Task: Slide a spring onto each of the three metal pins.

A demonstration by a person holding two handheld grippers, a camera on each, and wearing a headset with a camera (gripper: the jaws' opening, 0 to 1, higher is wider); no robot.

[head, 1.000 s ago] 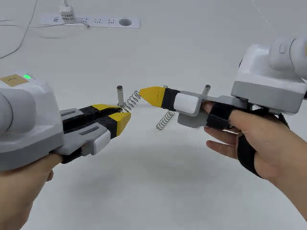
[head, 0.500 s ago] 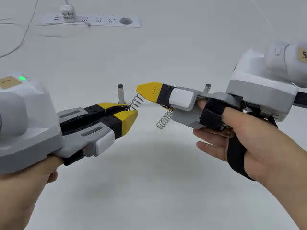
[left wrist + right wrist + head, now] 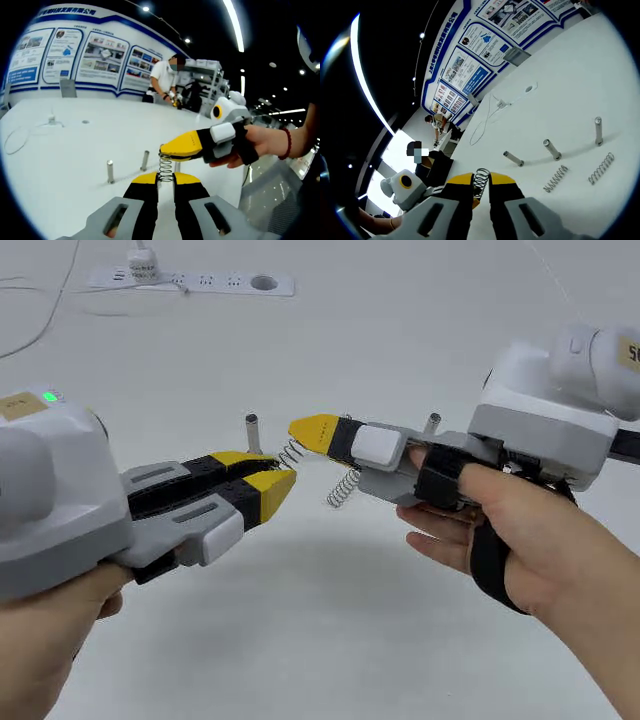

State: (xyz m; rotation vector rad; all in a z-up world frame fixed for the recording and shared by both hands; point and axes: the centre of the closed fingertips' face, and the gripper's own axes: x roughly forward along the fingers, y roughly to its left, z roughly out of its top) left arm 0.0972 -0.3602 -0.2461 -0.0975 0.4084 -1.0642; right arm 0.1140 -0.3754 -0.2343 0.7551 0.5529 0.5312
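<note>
The right gripper pinches one end of a coil spring. The left gripper has its jaws closed on the other end, so the spring's long axis runs tip to tip above the white table. Beyond stand three metal pins, one half-hidden behind the spring in the left gripper view. Two loose springs lie flat near them.

Right gripper apparently pinching spring, three pins beyond
</note>
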